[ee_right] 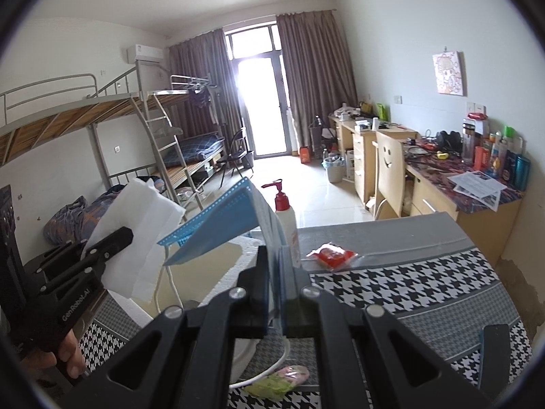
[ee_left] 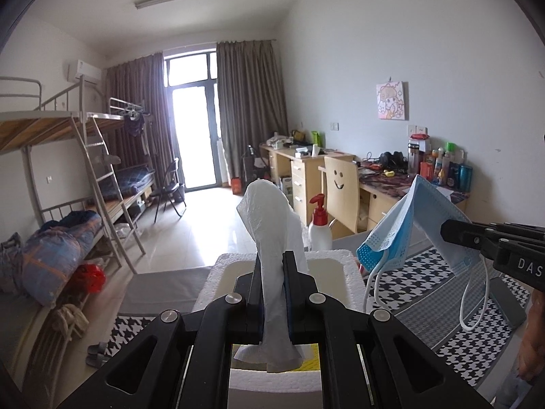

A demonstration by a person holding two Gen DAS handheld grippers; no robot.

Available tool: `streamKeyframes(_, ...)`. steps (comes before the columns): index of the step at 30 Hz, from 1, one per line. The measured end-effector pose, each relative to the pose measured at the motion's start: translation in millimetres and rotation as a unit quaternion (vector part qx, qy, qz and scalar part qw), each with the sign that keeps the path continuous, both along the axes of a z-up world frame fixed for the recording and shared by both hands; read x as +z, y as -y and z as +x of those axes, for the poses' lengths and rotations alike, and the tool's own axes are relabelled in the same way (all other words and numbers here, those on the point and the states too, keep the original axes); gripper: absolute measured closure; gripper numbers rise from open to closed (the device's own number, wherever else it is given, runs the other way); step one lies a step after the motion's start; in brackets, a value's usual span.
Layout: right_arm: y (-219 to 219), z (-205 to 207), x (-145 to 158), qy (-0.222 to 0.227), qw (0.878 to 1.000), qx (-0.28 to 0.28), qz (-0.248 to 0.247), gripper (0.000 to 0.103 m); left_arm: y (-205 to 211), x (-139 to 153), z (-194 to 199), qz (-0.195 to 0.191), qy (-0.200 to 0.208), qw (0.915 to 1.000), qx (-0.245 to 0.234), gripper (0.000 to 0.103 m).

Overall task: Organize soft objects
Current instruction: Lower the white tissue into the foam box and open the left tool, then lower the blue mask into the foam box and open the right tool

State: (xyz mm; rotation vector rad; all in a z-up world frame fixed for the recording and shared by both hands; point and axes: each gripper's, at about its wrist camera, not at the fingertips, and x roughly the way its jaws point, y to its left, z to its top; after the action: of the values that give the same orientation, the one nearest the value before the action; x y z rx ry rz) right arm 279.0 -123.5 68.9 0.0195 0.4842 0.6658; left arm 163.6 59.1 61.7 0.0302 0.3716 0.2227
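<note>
Two grippers clamped, left gripper point(ee_left: 272, 293) on crumpled white tissue point(ee_left: 272, 218), right gripper point(ee_right: 276, 289) on pleated blue mask point(ee_right: 221, 225)

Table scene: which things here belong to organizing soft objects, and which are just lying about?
In the job:
left gripper shut on white tissue
right gripper shut on blue face mask
white foam box, below both

Lying about:
pump bottle
red packet
houndstooth cloth
chair
</note>
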Motion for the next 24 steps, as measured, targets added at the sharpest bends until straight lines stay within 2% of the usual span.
streamKeyframes(4,-8,1,-1,-0.002,1.0,0.01,-0.005,0.096,-6,-2,3,-0.006,-0.005,1.0,0.006,0.094)
streamKeyframes(6,-11,2,-1,-0.004,1.0,0.013,-0.006,0.096,-6,-4,6,-0.003,-0.012,0.9999,0.009,0.084)
streamKeyframes(7,-12,2,0,-0.002,1.0,0.014,-0.006,0.096,-8,-5,8,-0.002,-0.018,0.9998,0.01,0.064)
streamKeyframes(8,-13,2,0,-0.001,1.0,0.014,-0.007,0.096,-10,-7,8,-0.006,-0.02,0.9997,0.009,0.038)
streamKeyframes(10,-15,3,0,-0.001,1.0,0.012,-0.008,0.096,-17,-7,5,-0.019,-0.012,0.9996,0.015,0.02)
streamKeyframes(13,-16,5,-1,-0.003,1.0,0.009,-0.009,0.096,-27,-6,1,-0.027,-0.007,0.9992,0.028,0.019)
streamKeyframes(17,-21,6,-1,-0.004,1.0,0.007,-0.013,0.096,-32,-5,-2,-0.032,-0.003,0.9988,0.036,0.008)
streamKeyframes(24,-33,3,2,-0.001,1.0,0.015,-0.021,0.096,-36,-5,-9,-0.032,0.003,0.9984,0.046,0.005)
